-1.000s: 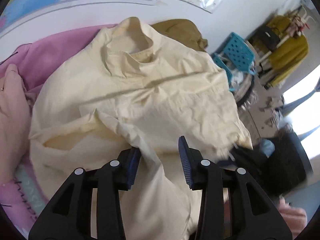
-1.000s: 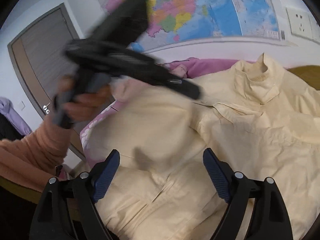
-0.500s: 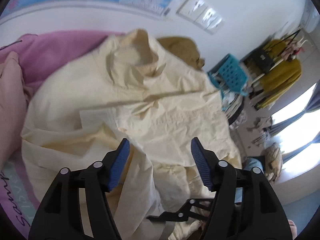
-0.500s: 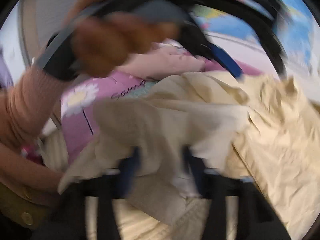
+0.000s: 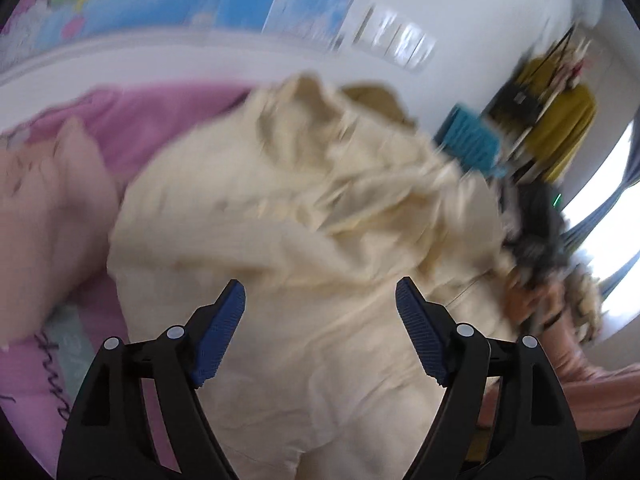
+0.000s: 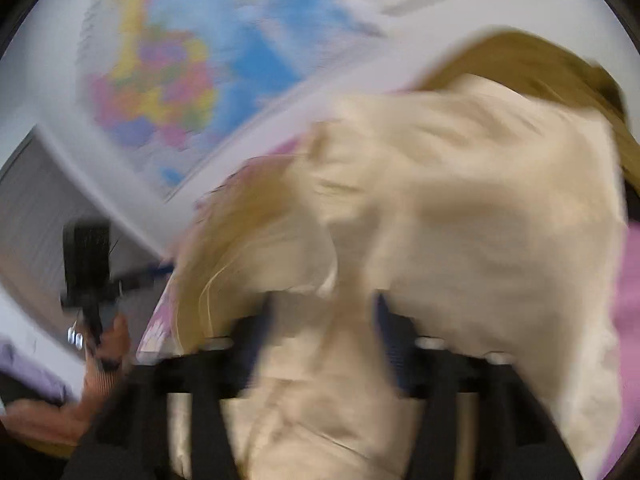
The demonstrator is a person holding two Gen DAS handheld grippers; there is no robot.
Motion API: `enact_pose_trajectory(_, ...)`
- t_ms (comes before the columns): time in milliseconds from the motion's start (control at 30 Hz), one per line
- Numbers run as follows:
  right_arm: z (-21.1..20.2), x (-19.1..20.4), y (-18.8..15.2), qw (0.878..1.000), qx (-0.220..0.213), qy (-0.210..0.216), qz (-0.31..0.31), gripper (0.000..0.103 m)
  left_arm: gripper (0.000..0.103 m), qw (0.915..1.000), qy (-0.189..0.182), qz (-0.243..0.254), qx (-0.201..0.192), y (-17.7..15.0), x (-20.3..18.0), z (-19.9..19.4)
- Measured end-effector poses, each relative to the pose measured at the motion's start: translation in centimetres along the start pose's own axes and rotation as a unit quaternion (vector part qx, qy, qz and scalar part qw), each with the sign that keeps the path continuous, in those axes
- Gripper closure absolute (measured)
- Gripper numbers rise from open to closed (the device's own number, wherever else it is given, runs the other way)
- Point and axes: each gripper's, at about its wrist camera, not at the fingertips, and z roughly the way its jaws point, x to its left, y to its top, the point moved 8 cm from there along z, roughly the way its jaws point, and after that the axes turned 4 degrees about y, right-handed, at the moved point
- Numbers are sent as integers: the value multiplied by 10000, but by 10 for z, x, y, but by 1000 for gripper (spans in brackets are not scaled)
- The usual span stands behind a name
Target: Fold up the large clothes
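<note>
A large cream shirt lies crumpled on a pink bedsheet, collar toward the wall. My left gripper hovers over the shirt's lower part; its jaws are opening, stand wide apart, and hold nothing. The right wrist view is heavily blurred. There the right gripper has its jaws opening, and a bunched fold of the cream shirt hangs loosely between and over its fingers. The hand carrying the right gripper shows at the shirt's right edge.
A pale pink garment lies left of the shirt, and an olive-brown garment behind it. A map hangs on the wall. Past the bed's right side are a teal basket and a rack of yellow clothes.
The left jaws have spread wide and let go of the shirt fold. The right gripper closed on a fold, swung it across while rolling, and its jaws now stand apart again.
</note>
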Motion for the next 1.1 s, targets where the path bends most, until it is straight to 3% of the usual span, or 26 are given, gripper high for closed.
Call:
enact_pose_trajectory(100,-23,-13,0,9977,-297,328,518,25,29,9995,-2,-155,270,-19,11,20)
enact_pose_trajectory(167,-33,-6,0,9981,-397,310,366,5,29,9995,18,-168,264,-22,14,24)
enact_pose_trajectory(233,-27,8,-1,9989,-305,313,160,5,29,9997,-47,-142,217,-20,12,24)
enact_pose_trajectory(333,-5,14,-2,9989,48,-365,-297,5,29,9998,-43,-59,163,-12,7,25)
enact_pose_trajectory(400,5,12,-1,9965,223,-685,-420,23,29,9998,-12,35,179,-6,1,29)
enact_pose_trajectory(467,15,4,-5,9954,495,-734,-360,90,29,9995,-22,196,256,-1,-8,36)
enact_pose_trajectory(500,17,0,-4,9942,503,-858,-410,98,29,9991,-24,287,296,1,-13,42)
enact_pose_trajectory(567,4,-1,-1,9933,257,-993,-535,100,30,9986,102,373,360,6,-20,53)
enact_pose_trajectory(700,-33,14,11,9871,-428,-1191,-983,100,36,9981,106,360,479,20,-23,72)
enact_pose_trajectory(733,-34,11,11,9874,-404,-1205,-946,99,36,9981,104,351,490,23,-23,75)
enact_pose_trajectory(800,-22,-10,5,9893,82,-1305,-639,92,36,9980,208,246,553,27,-18,83)
enact_pose_trajectory(867,-18,-36,-1,9861,297,-1600,-321,66,36,9974,175,143,686,24,-15,90)
enact_pose_trajectory(967,-28,-39,-2,9885,186,-1492,-153,60,36,9973,29,2,739,19,-11,92)
enact_pose_trajectory(1100,-49,-7,5,9815,-255,-1753,-728,58,30,9984,-37,-200,526,18,-6,75)
